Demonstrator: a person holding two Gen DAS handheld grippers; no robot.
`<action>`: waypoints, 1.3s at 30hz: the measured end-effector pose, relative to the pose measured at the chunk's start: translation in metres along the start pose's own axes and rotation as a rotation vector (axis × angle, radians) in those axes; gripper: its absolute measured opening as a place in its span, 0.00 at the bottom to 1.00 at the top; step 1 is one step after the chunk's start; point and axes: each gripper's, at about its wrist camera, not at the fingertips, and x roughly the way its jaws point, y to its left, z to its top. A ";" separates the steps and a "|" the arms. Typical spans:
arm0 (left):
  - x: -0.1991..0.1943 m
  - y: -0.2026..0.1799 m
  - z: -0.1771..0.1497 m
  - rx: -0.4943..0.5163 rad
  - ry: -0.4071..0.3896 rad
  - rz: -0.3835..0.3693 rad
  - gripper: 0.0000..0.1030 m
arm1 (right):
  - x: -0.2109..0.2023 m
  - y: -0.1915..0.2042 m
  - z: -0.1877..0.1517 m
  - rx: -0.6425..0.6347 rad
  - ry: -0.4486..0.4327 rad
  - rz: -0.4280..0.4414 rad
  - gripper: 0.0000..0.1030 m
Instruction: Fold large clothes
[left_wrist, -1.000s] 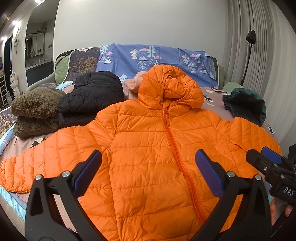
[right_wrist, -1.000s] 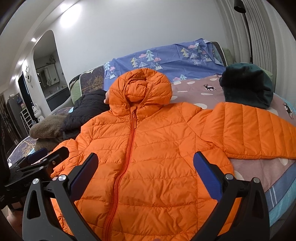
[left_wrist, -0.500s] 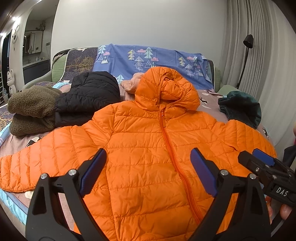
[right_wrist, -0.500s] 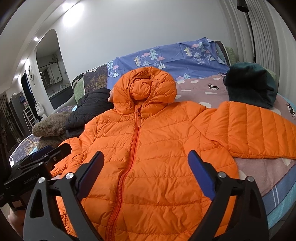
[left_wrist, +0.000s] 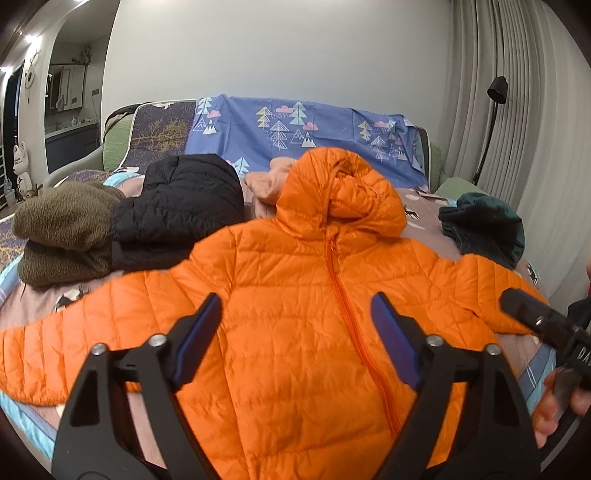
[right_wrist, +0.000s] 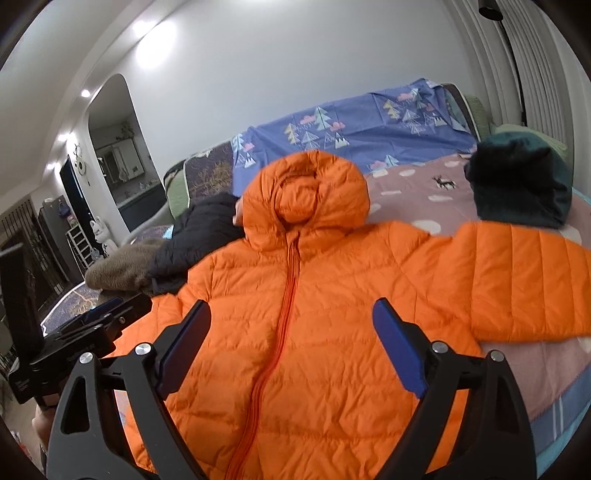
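Observation:
An orange hooded puffer jacket (left_wrist: 295, 295) lies flat on the bed, zipped, front up, both sleeves spread out; it also shows in the right wrist view (right_wrist: 332, 314). My left gripper (left_wrist: 295, 339) is open and empty, hovering above the jacket's lower left front. My right gripper (right_wrist: 291, 343) is open and empty above the lower front near the zipper. The right gripper's tip shows at the right edge of the left wrist view (left_wrist: 535, 321), and the left gripper shows at the left of the right wrist view (right_wrist: 92, 328).
A black puffer jacket (left_wrist: 181, 206) and a brown fleece (left_wrist: 62, 229) lie folded at the back left. A dark green garment (left_wrist: 484, 225) sits at the back right. A blue tree-print sheet (left_wrist: 314, 125) covers the headboard. Curtains and a floor lamp (left_wrist: 495, 96) stand at right.
Both grippers have pulled back and risen a little from the jacket; their jaws have narrowed slightly but stay open. The jacket has not moved.

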 end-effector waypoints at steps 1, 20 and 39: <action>0.002 0.002 0.004 -0.001 -0.003 0.002 0.79 | 0.001 0.000 0.006 -0.010 -0.009 -0.002 0.88; 0.016 0.007 0.038 0.013 -0.041 0.020 0.79 | 0.020 0.005 0.035 -0.064 -0.007 -0.003 0.90; 0.120 0.014 0.149 0.031 -0.007 -0.157 0.87 | 0.130 -0.070 0.146 0.084 0.077 0.117 0.94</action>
